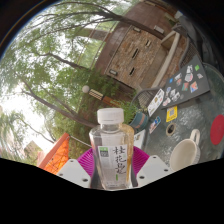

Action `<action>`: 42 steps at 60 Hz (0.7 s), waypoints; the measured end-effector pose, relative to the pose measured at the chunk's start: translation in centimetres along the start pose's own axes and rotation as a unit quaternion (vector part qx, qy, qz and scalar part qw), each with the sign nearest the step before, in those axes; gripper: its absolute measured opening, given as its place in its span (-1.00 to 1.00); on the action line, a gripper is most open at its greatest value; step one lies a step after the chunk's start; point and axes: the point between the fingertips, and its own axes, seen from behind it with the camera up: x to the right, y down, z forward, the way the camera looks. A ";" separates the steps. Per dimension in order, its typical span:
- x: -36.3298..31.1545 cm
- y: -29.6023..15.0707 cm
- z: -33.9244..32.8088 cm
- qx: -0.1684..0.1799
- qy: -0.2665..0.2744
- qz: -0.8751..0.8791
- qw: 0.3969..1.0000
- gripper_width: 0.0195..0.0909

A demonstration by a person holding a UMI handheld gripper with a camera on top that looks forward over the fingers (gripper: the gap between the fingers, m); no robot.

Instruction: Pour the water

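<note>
A clear plastic bottle (111,147) with a white cap and a white-and-green label with Chinese characters stands between my fingers, filled with pale liquid. My gripper (112,165) is shut on the bottle, the magenta pads (84,157) pressing its two sides. The view is tilted, and the bottle is held above a table (160,128). A white cup (185,153) stands on that table to the right of the bottle, beyond my right finger.
Several small items, cards and a dark laptop-like slab (190,82) lie on the table beyond the cup. An orange object (55,155) sits to the left behind my left finger. Trees and a wooden building (135,50) fill the background.
</note>
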 end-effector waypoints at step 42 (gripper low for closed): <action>31.3 -14.2 -12.3 0.074 0.197 -0.474 0.855 -0.22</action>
